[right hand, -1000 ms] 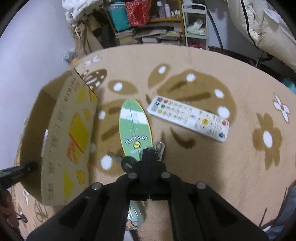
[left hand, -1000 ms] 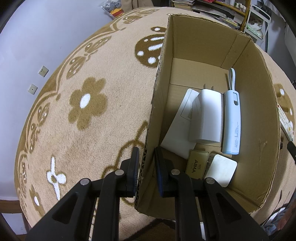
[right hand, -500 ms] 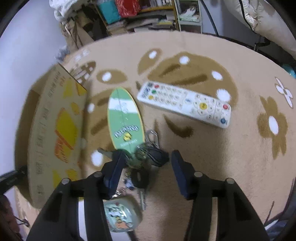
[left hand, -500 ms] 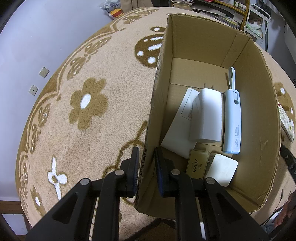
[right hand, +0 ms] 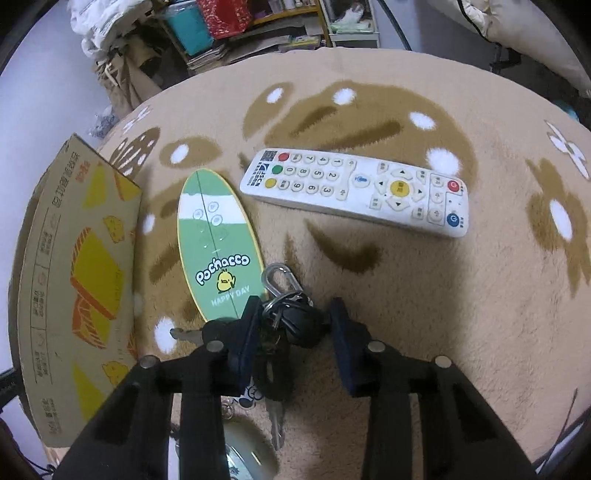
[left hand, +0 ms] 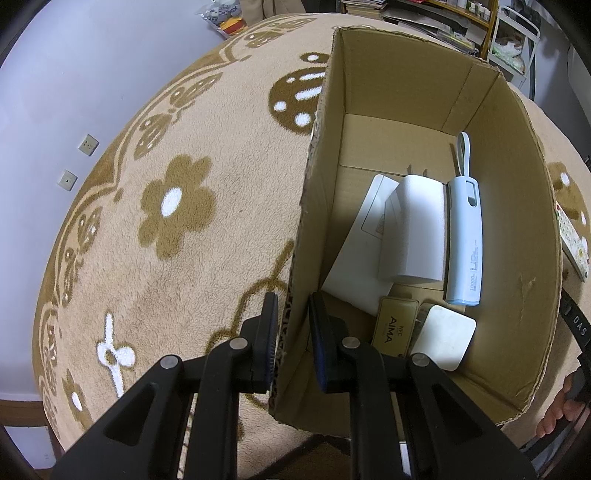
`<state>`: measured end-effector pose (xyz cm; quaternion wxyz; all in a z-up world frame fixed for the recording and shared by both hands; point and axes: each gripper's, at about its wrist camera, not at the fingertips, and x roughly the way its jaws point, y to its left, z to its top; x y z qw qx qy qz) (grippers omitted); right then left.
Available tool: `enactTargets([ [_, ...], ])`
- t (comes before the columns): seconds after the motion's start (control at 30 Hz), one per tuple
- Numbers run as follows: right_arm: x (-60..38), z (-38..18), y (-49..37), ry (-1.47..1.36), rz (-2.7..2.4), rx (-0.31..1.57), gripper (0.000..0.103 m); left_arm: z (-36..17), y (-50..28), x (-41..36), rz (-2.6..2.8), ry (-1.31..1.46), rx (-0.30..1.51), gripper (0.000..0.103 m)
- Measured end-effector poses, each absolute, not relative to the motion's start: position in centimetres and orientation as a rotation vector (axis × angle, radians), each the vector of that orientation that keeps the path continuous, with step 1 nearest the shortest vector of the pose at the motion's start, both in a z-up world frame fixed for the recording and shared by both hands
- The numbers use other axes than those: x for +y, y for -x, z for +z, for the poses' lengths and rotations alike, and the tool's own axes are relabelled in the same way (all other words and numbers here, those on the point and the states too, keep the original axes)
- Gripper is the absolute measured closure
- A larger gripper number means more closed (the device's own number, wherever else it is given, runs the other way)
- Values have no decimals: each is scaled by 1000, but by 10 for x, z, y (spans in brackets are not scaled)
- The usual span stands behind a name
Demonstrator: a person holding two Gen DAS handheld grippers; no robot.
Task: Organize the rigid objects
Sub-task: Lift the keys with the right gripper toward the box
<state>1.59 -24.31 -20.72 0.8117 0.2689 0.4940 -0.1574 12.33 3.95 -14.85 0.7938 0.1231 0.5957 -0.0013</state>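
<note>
My left gripper (left hand: 291, 325) is shut on the near-left wall of the open cardboard box (left hand: 539, 258), one finger outside and one inside. In the box lie a white adapter (left hand: 413, 229), a flat white case (left hand: 362, 254), a pale blue power bank (left hand: 466, 236), a gold card (left hand: 395, 326) and a white square pad (left hand: 443, 338). My right gripper (right hand: 293, 321) is open, low over the rug, its fingers on either side of a bunch of keys (right hand: 291, 325) with a carabiner. A green oval Pochacco board (right hand: 218, 243) and a white remote (right hand: 354, 190) lie just beyond.
The box's printed outer wall (right hand: 74, 280) stands left of the keys in the right wrist view. A round greenish item (right hand: 243, 458) lies under the right gripper. The remote's end (left hand: 570, 240) shows right of the box. Shelves and clutter (right hand: 229, 33) edge the flowered rug (left hand: 166, 221).
My right gripper went from shut to open and came down around the keys. The left gripper and the box have stayed still.
</note>
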Motion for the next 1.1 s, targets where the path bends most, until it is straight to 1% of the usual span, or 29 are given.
enactTargets([
  [0.43, -248, -175, -13, -566, -339, 955, 64, -148, -123, 39, -3, -266, 1281, 86],
  [1.1, -204, -72, -21, -400, -184, 734, 64, -150, -124, 42, -4, -248, 1289, 86],
])
